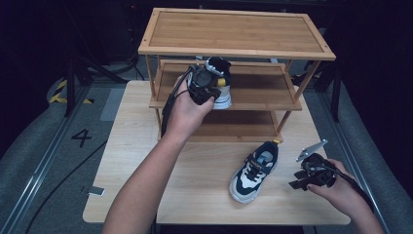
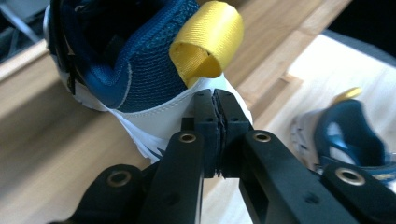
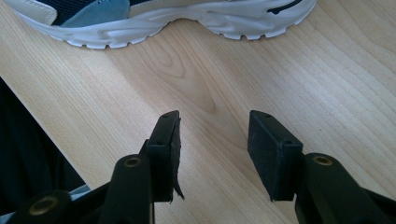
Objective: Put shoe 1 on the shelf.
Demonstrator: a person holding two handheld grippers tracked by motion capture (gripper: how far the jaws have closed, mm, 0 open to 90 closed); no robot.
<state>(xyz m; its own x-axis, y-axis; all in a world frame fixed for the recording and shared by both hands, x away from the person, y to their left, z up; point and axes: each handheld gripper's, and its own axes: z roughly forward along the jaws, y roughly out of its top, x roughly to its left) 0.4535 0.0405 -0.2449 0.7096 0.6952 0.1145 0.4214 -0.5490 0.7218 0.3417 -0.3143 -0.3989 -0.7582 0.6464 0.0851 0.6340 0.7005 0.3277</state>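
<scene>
A blue and white child's shoe [image 1: 220,84] with a yellow heel loop [image 2: 208,39] stands on the middle shelf [image 1: 263,90] of a bamboo rack. My left gripper [image 1: 213,87] is right behind it. In the left gripper view, that gripper [image 2: 215,97] has its jaws pressed together, tips against the shoe's white heel [image 2: 154,116], with nothing visible between them. The matching shoe [image 1: 254,170] lies on the table at the front right, toe toward me. My right gripper [image 1: 298,179] is held open just to its right, above the wood, and its jaws [image 3: 214,126] stand apart with the shoe's sole [image 3: 177,21] beyond them.
The three-tier bamboo rack [image 1: 234,31] stands at the back of the light wooden table [image 1: 131,146]. Its bottom shelf [image 1: 234,129] is bare. The second shoe [image 2: 345,135] also appears past the left jaws. Dark floor, cables and rails surround the table.
</scene>
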